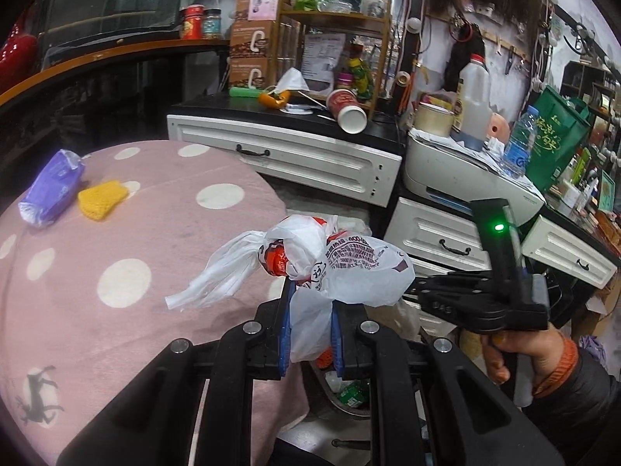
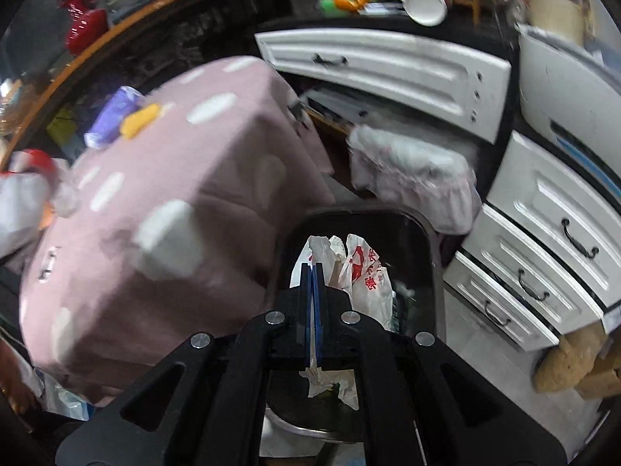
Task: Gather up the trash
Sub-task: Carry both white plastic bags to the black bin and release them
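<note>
My left gripper is shut on a tied white plastic trash bag with red and dark print, held in the air beside the pink dotted cover. My right gripper is shut on a crumpled white paper scrap and hangs over the dark trash bin, which holds a white bag with red print. The right gripper also shows in the left wrist view, at the right of the held bag. The left hand's bag shows at the left edge of the right wrist view.
A purple packet and a yellow sponge lie on the pink cover. White drawers stand behind, with a tipped paper cup, a printer, a jug and a water bottle on top.
</note>
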Demonstrator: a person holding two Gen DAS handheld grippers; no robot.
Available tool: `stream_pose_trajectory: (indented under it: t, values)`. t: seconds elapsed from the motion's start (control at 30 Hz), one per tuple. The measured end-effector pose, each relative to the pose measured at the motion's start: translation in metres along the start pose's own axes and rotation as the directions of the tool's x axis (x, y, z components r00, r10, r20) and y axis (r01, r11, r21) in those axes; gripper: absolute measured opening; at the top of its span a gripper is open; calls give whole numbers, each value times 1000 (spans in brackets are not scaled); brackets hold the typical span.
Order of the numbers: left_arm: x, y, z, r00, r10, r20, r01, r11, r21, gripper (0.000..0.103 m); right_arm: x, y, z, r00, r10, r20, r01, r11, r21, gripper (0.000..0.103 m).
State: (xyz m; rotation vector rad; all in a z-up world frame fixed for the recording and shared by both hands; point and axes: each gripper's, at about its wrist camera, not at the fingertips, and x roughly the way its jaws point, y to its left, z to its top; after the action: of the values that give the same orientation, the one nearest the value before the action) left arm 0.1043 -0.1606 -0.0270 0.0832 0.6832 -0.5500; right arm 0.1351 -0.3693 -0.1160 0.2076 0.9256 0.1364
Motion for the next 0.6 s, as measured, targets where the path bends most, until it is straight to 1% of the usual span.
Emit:
stream_pose_trajectory:
  t: [0.27, 0.3, 0.33, 0.37, 0.4, 0.43, 0.5, 0.6]
  values:
    - [16, -22, -7, 998, -37, -41, 39, 998, 40, 17, 38, -25, -17, 995, -53, -86, 58, 997, 52, 3]
    - [18, -25, -7, 998, -42, -45, 44, 998, 45, 17, 42, -29, -20, 994, -53, -98, 59, 996, 65, 8]
    - [20, -29, -8, 997, -51, -52, 54, 997, 54, 17, 45, -32, -21, 993, -52, -105, 60, 995, 75, 19]
    - [22, -32, -9, 997, -56, -56, 60, 996, 60, 17, 47, -36, -22, 993, -57, -107, 67, 994, 88, 28]
    - [24, -36, -10, 996, -61, -61, 65, 996, 66, 17, 46, -38, -24, 993, -67, -100, 77, 992, 99, 52]
    - [27, -40, -11, 995, -69, -70, 74, 994, 75, 17, 44, -40, -24, 993, -76, -88, 85, 991, 106, 65]
    - [31, -46, -12, 994, -79, -82, 86, 993, 86, 17, 37, -43, -26, 993, -103, -57, 109, 988, 110, 66]
    - [38, -56, -14, 989, -103, -106, 115, 988, 104, 17, 23, -52, -23, 987, -159, -34, 161, 981, 106, 70]
